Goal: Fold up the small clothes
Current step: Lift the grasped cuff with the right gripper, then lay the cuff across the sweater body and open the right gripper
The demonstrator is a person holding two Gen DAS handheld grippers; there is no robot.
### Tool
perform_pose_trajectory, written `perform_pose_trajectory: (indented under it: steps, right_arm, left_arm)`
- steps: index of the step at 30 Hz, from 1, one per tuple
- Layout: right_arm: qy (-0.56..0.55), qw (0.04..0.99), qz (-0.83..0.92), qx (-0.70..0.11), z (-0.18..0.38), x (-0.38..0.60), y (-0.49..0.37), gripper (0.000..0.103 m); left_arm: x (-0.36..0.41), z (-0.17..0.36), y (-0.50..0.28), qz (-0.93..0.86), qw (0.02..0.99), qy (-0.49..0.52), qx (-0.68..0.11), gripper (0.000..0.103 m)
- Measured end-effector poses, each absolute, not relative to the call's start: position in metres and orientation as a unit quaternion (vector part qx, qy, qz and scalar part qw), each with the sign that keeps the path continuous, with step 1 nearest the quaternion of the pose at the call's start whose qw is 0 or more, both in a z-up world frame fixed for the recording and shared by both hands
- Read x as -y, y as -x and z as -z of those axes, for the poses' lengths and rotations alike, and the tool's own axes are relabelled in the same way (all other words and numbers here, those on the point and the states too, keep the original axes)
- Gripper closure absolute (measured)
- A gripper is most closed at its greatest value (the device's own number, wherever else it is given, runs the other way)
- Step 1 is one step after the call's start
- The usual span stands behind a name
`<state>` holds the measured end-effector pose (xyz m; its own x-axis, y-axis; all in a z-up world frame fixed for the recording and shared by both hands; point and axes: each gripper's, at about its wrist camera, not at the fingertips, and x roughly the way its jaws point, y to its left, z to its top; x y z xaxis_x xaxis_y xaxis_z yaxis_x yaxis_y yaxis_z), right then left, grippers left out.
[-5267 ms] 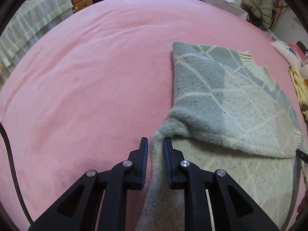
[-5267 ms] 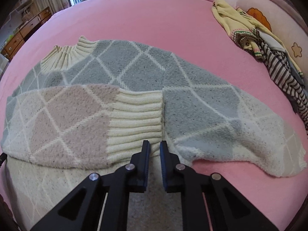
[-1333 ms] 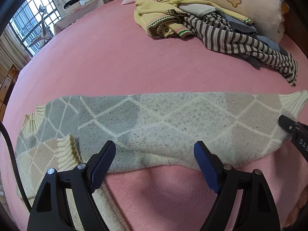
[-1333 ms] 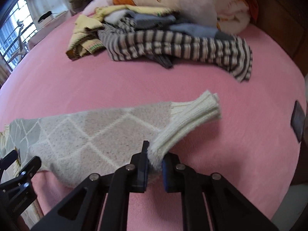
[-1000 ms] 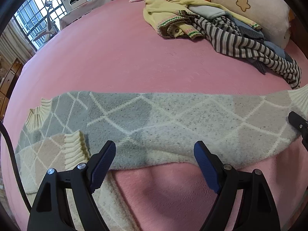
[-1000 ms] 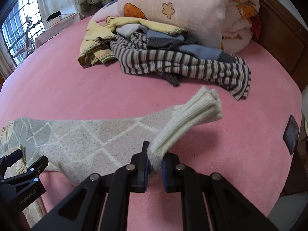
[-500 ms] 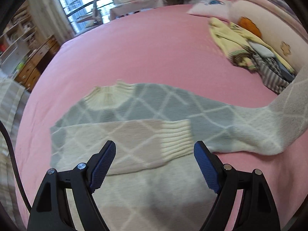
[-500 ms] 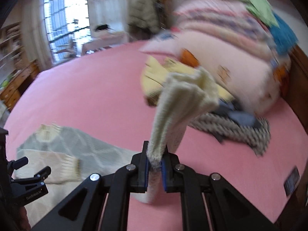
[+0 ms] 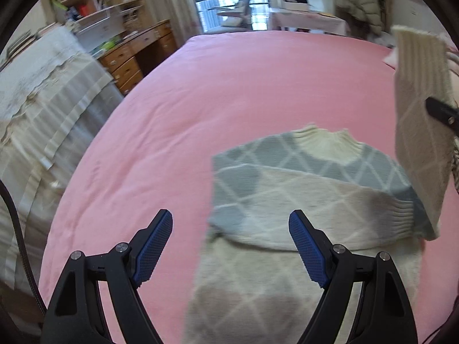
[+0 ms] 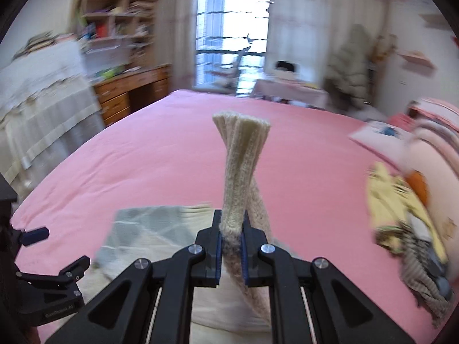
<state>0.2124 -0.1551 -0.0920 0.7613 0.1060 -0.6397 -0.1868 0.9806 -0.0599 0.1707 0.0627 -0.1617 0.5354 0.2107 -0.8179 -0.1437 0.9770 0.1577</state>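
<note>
A grey, cream and beige diamond-pattern sweater lies on the pink bed, one sleeve folded across its chest. My left gripper hangs open above the sweater's left edge, nothing between its blue pads. The other sleeve is lifted off the bed at the right. My right gripper is shut on that sleeve, whose ribbed cuff stands up past the fingers. In the right wrist view the sweater body shows low left, with the left gripper beside it.
A pile of yellow and striped clothes and pink pillows lie at the bed's right side. A cloth-covered piece of furniture and wooden drawers stand left of the bed. Pink bedding stretches beyond the sweater.
The right gripper has carried the sleeve up and leftward over the sweater body. Both grippers swung left, away from the clothes pile; the left stayed open.
</note>
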Motion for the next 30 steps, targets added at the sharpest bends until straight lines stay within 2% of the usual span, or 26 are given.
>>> perform_pose_trajectory:
  steps: [6, 12, 16, 18, 20, 23, 28, 29, 30]
  right_arm:
    - [0.128, 0.901, -0.157, -0.384, 0.16, 0.042, -0.23, 0.093]
    - [0.204, 0.86, -0.181, -0.432, 0.232, -0.01, -0.216, 0.092]
    - [0.208, 0.84, -0.195, -0.462, 0.255, -0.013, -0.201, 0.082]
    - [0.206, 0.839, -0.198, -0.463, 0.257, -0.015, -0.196, 0.075]
    - [0.205, 0.844, -0.195, -0.455, 0.254, -0.016, -0.19, 0.063]
    - [0.183, 0.853, -0.201, -0.446, 0.239, -0.013, -0.179, 0.06]
    - [0.156, 0.862, -0.182, -0.448, 0.218, 0.012, -0.168, 0.06]
    - [0.154, 0.864, -0.172, -0.447, 0.215, 0.021, -0.165, 0.06]
    - [0.152, 0.866, -0.162, -0.449, 0.214, 0.031, -0.164, 0.06]
  left_arm:
    - [-0.148, 0.178, -0.165, -0.149, 0.866, -0.016, -0.477, 0.021]
    - [-0.191, 0.206, -0.176, -0.152, 0.859, -0.009, -0.489, 0.021]
    - [-0.195, 0.224, -0.192, -0.126, 0.857, 0.003, -0.5, 0.021]
    - [-0.189, 0.229, -0.2, -0.104, 0.857, 0.01, -0.504, 0.021]
    - [-0.183, 0.231, -0.207, -0.088, 0.858, 0.017, -0.506, 0.021]
    - [-0.175, 0.232, -0.218, -0.055, 0.855, 0.037, -0.515, 0.021]
    - [-0.156, 0.246, -0.243, 0.01, 0.834, 0.063, -0.549, 0.021]
    - [-0.152, 0.25, -0.247, 0.022, 0.83, 0.062, -0.553, 0.023]
    - [-0.146, 0.258, -0.254, 0.039, 0.826, 0.053, -0.56, 0.031]
